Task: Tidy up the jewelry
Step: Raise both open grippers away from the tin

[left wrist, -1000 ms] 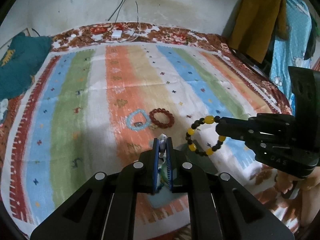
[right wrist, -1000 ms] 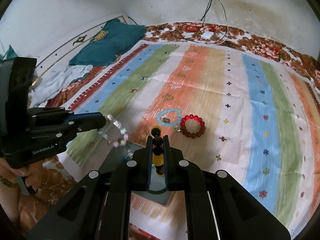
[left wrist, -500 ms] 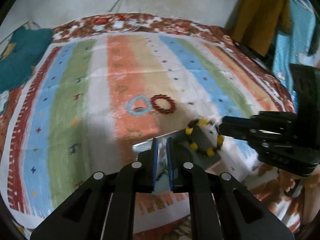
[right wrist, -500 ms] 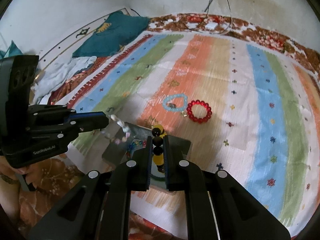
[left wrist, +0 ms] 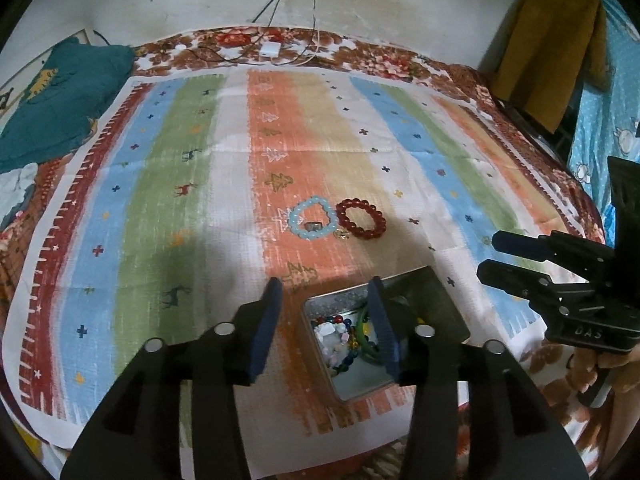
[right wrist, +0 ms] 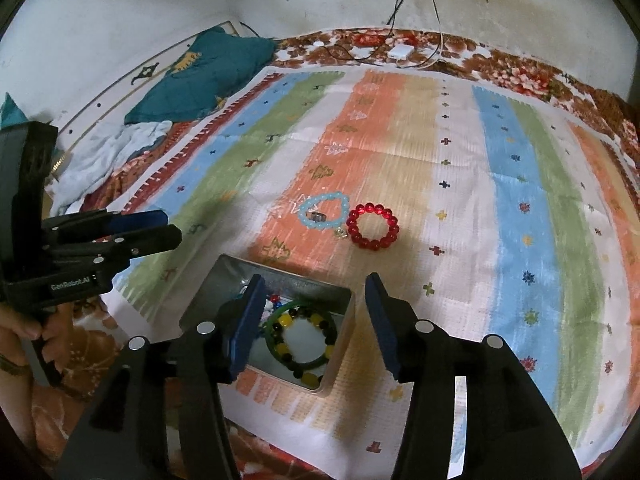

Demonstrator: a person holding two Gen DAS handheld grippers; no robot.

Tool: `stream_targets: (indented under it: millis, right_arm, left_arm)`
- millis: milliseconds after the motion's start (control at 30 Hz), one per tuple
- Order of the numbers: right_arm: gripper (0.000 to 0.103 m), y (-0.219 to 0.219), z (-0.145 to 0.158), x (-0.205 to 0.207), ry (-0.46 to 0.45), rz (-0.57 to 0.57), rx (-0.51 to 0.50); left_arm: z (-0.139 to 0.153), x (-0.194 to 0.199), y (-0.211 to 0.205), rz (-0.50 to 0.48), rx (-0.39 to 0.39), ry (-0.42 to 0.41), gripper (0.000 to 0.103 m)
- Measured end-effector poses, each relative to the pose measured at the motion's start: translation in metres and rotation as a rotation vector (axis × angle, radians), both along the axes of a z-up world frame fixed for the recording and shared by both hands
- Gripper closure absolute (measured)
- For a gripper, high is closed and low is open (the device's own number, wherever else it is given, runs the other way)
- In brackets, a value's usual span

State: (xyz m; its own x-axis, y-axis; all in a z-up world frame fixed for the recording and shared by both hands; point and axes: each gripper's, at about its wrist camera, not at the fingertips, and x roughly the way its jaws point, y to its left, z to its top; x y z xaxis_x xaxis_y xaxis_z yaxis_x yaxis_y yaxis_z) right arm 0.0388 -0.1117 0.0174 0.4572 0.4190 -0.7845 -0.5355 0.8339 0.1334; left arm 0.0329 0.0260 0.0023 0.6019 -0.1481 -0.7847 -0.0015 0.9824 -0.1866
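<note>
A metal tin (left wrist: 440,308) (right wrist: 344,316) sits on the striped cloth near its front edge and holds several bracelets, among them a yellow-and-black bead bracelet (right wrist: 306,340) and a pale bead bracelet (left wrist: 332,336). My left gripper (left wrist: 326,326) is open and empty above the tin's left part. My right gripper (right wrist: 316,316) is open and empty above the tin. A light blue bracelet (left wrist: 312,222) (right wrist: 324,212) with a small ring (right wrist: 318,217) inside it and a red bead bracelet (left wrist: 360,218) (right wrist: 372,226) lie on the cloth beyond the tin.
The striped cloth (left wrist: 160,184) covers a floral bedspread. A teal cushion (left wrist: 60,96) lies at the far left. A white charger with cables (left wrist: 270,50) lies at the far edge by the wall. Clothes (left wrist: 548,48) hang at the right.
Both grippers opened over the tin. The pale bracelet left the left gripper and the yellow-and-black bracelet left the right gripper; both now lie in the tin.
</note>
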Motion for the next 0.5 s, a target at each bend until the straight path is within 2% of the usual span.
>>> stream_targets:
  millis: [167, 300, 500]
  right_arm:
    - [0.045, 0.001, -0.003, 0.008, 0.007, -0.005, -0.018]
    - [0.037, 0.002, -0.004, 0.016, 0.0, -0.023, -0.041]
    - [0.031, 0.004, -0.006, 0.024, -0.004, -0.034, -0.065]
  left_arm:
    - [-0.003, 0.008, 0.0, 0.001, 0.013, 0.013, 0.053]
    - [-0.005, 0.016, 0.0, 0.002, 0.022, 0.017, 0.044]
    - [-0.009, 0.027, -0.001, 0.001, 0.054, 0.025, 0.032]
